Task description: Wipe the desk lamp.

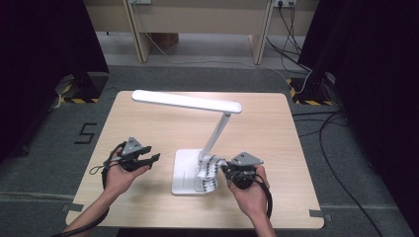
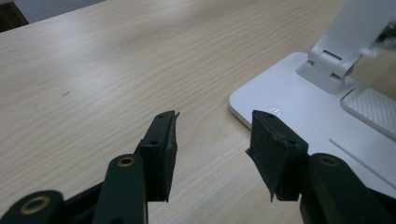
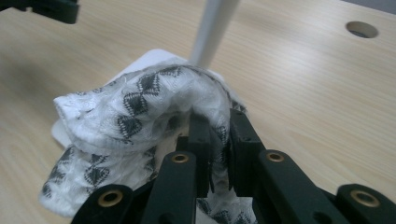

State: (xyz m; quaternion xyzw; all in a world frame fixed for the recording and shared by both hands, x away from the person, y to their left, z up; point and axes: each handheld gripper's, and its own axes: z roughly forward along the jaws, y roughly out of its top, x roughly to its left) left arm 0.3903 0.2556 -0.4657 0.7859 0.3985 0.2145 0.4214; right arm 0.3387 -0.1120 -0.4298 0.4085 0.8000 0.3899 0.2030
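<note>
My right claw (image 3: 218, 140) is clamped on a white woven cloth (image 3: 135, 107) printed with dark diamond motifs; the soft, crumpled fabric bunches just ahead of its narrowly set jaws and drapes over the flat white base (image 1: 187, 173) of the desk lamp (image 1: 188, 101). The lamp's slim stem rises just beyond the cloth. My left claw (image 1: 150, 159) stands wide apart and empty above the pale wood-grain surface (image 2: 107, 70), the base's rounded corner just right of it.
</note>
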